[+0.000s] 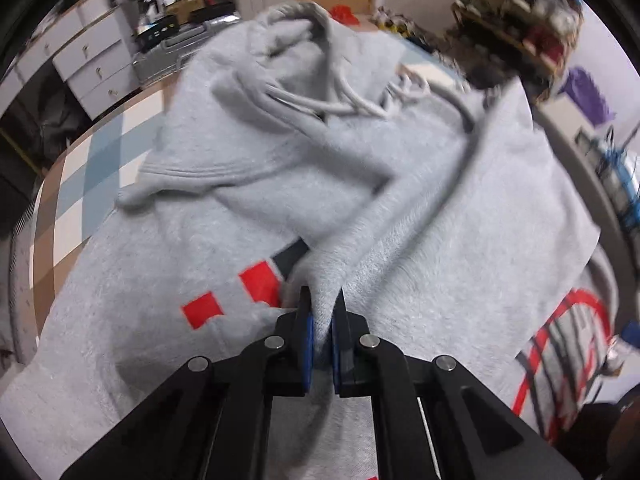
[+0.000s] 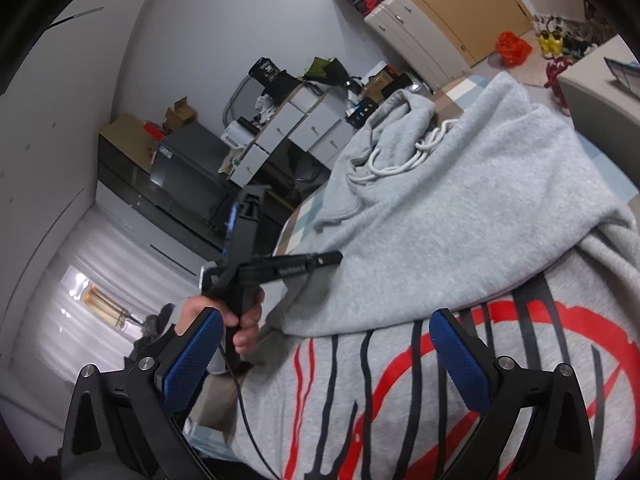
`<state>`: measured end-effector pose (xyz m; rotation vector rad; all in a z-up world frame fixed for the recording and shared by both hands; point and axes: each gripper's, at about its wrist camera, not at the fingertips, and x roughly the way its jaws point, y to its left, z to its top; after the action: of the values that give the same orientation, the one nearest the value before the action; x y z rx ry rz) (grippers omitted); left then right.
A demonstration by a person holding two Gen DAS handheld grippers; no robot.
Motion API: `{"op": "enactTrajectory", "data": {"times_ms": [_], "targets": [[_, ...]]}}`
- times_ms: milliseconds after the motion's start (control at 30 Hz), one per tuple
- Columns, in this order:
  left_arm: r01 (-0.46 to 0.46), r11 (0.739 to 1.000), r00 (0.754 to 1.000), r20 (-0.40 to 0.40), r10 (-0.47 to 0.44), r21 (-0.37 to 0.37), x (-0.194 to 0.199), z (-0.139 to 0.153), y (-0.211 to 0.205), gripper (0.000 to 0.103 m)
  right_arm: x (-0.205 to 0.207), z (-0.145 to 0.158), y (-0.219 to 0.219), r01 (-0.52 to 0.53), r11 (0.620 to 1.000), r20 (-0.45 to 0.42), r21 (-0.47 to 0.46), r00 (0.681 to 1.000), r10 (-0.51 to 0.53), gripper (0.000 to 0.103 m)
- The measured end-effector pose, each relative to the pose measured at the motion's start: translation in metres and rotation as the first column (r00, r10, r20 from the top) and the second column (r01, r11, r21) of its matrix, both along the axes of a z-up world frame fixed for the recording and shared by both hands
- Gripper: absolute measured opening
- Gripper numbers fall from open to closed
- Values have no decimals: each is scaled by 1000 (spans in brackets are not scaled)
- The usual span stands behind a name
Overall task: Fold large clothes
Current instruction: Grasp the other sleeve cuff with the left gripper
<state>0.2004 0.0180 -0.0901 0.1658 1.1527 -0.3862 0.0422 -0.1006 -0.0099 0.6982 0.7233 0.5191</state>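
Observation:
A large grey hoodie (image 1: 400, 200) lies spread over a checked surface, its hood and white drawstrings (image 1: 352, 104) at the far end. My left gripper (image 1: 323, 300) is shut on a raised fold of the grey fabric, right beside red squares (image 1: 204, 308) of the print. In the right wrist view a hand (image 2: 248, 320) holds that left gripper (image 2: 280, 268) at the hoodie's (image 2: 460, 208) left edge. My right gripper (image 2: 326, 316) stands open just above the red and black print (image 2: 480, 340), with nothing pinched between its blue pads (image 2: 460, 360).
The blue, white and brown checked cover (image 1: 92, 168) shows to the hoodie's left. White drawer units (image 1: 88, 60) and a cluttered shelf (image 1: 516, 20) stand beyond. A dark cabinet (image 2: 180, 168) and an orange bag (image 2: 512, 48) on the floor are farther off.

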Motion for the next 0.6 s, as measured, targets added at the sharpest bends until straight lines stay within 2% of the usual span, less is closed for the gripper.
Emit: {"op": "enactTrajectory", "data": {"times_ms": [67, 167, 200, 300, 400, 433, 467, 533, 567, 600], "targets": [[-31, 999, 1000, -5, 30, -19, 1, 0, 9, 3, 1, -1, 2, -4, 1000, -8, 9, 1000, 4, 103], [-81, 996, 997, 18, 81, 25, -2, -4, 15, 3, 0, -1, 5, -6, 1000, -4, -3, 1000, 6, 103], [-103, 994, 995, 21, 102, 27, -3, -6, 16, 7, 0, -1, 6, -6, 1000, -3, -12, 1000, 6, 103], [-161, 986, 986, 53, 159, 48, -5, -6, 19, 11, 0, -1, 8, -9, 999, -3, -32, 1000, 9, 103], [-160, 987, 985, 64, 159, 11, -12, 10, 26, 12, 0, -3, 7, -6, 1000, -8, -30, 1000, 6, 103], [-158, 987, 984, 89, 155, 23, -21, 17, 28, 12, 0, -4, 6, -2, 1000, -14, -26, 1000, 2, 103], [-161, 986, 982, 108, 156, 36, -22, 21, 26, 17, 1, -4, 5, 0, 1000, -20, -15, 1000, -1, 103], [-196, 978, 972, 147, 185, 67, -29, 28, 31, 38, 1, -6, 2, -6, 1000, -28, 16, 1000, 7, 103], [-230, 969, 961, 179, 211, 93, -34, 30, 37, 59, 2, -6, 1, -10, 999, -29, 34, 1000, 11, 103], [-259, 960, 949, 213, 232, 106, -31, 32, 44, 66, 2, -6, 0, -11, 999, -29, 48, 1000, 12, 103]]}}
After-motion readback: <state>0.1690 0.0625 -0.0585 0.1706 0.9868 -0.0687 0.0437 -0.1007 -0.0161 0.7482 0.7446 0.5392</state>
